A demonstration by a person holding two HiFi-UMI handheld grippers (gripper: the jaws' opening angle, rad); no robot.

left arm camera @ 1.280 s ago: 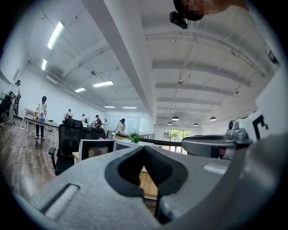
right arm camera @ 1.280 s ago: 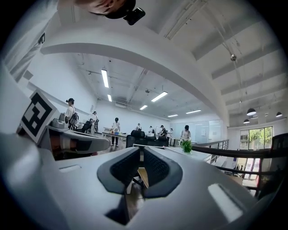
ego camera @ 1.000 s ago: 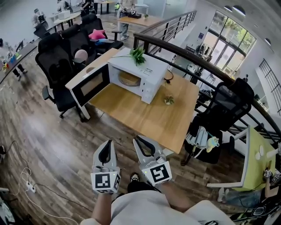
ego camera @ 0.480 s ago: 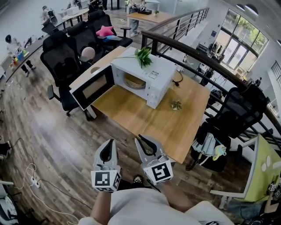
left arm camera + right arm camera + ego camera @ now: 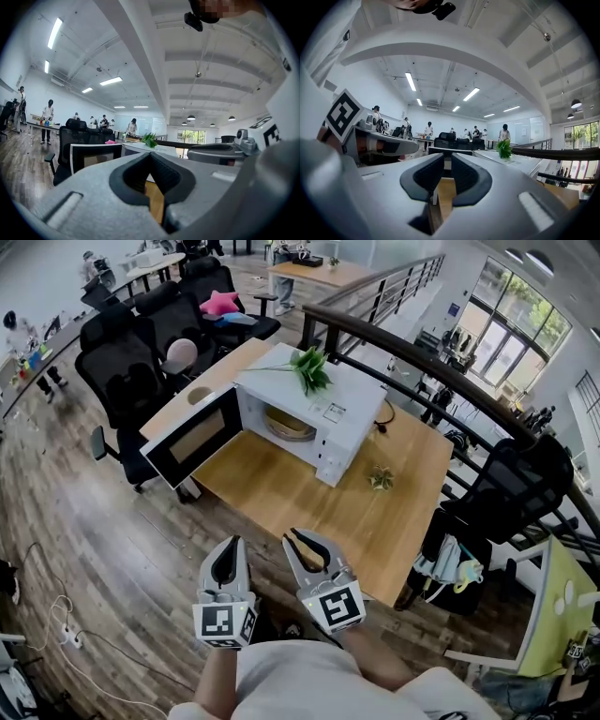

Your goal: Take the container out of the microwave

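A white microwave stands on a wooden table with its door swung open to the left. Inside it sits a round tan container. Both grippers are held low in the head view, well short of the table and over the wood floor. The left gripper is shut with nothing in it, its tips meeting. To its right, the right gripper is shut and empty too, with only a thin slit between its pads. Both point toward the microwave.
A green plant lies on top of the microwave and a small plant stands on the table. Black office chairs crowd the table's left side, and another chair is at its right. A dark railing runs behind. Cables lie on the floor.
The view has shifted a little, so the table and microwave sit slightly lower and nearer. Both grippers stay shut in the same spot at the bottom.
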